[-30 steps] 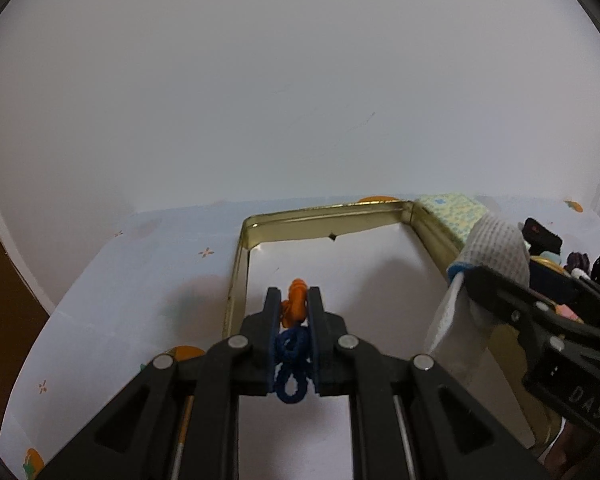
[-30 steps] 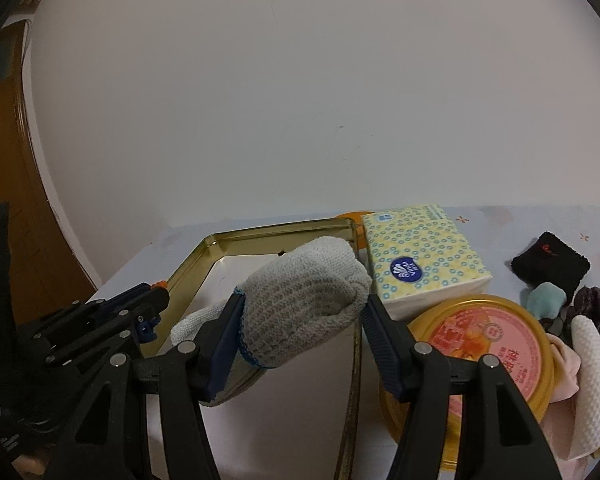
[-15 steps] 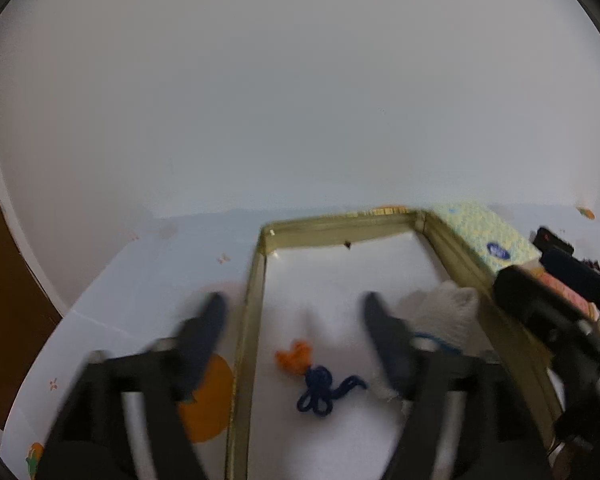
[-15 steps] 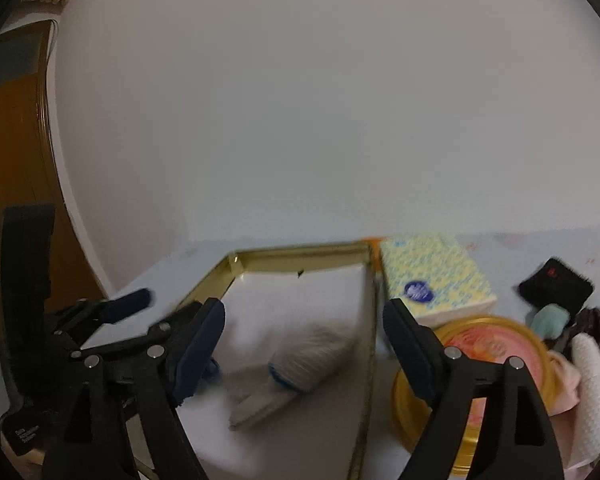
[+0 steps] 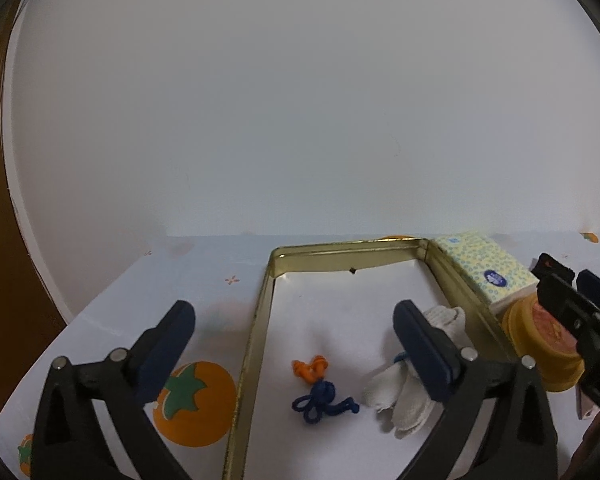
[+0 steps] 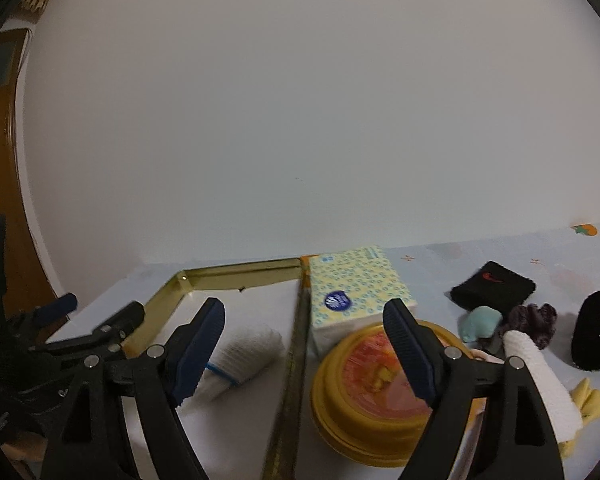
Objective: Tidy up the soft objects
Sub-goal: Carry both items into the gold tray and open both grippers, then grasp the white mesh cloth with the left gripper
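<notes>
Below left claw (image 5: 294, 322), jaws just spread wide: earplugs (image 5: 318, 386) on tray (image 5: 256, 320); right claw (image 6: 304, 326) apart, empty.

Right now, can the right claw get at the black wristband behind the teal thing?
Probably yes. The right claw is open and empty, and the black wristband lies uncovered on the table, off to its right. Only the yellow tub sits near the path.

An orange-and-blue corded earplug pair (image 5: 318, 390) and a white knit glove (image 5: 410, 384) lie flat inside the gold tin tray (image 5: 256, 328).
</notes>
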